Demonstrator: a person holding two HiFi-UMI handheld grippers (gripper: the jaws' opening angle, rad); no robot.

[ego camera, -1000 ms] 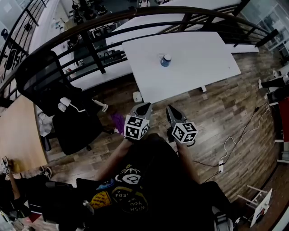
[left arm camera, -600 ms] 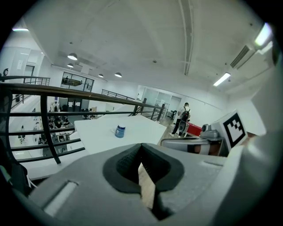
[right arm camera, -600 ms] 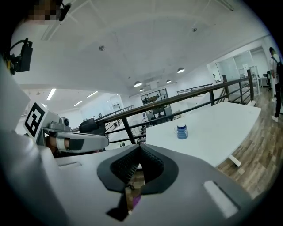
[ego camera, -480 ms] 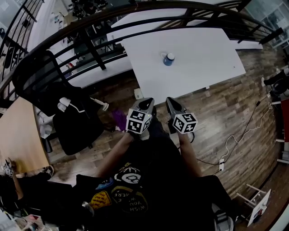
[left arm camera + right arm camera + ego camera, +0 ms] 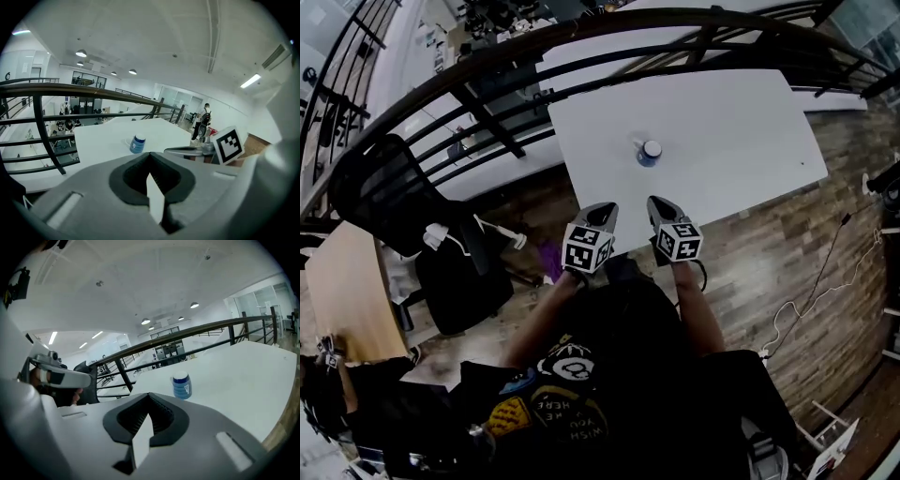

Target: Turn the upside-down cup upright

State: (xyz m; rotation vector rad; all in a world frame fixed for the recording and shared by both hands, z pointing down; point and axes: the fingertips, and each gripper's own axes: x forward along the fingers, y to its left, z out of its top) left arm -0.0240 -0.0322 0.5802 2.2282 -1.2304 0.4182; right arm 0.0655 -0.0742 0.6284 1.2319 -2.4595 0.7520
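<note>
1. Standing upside down, white base uppermost, the blue cup (image 5: 649, 152) sat on the white table (image 5: 741, 141), at twelve o'clock from both grippers and well apart from them.
2. The left gripper (image 5: 603, 208) had its fingers pressed together, nothing between them.
3. The right gripper (image 5: 662, 202) was likewise closed and empty.
4. The cup's handle possibly faced ten o'clock, but it was too small to be sure.

One cup (image 5: 649, 152), one white counter (image 5: 741, 122), one black chair (image 5: 394, 192), one curved railing (image 5: 70, 87). Two grippers: the left hand-held gripper (image 5: 604, 210) and the right hand-held gripper (image 5: 660, 203).
</note>
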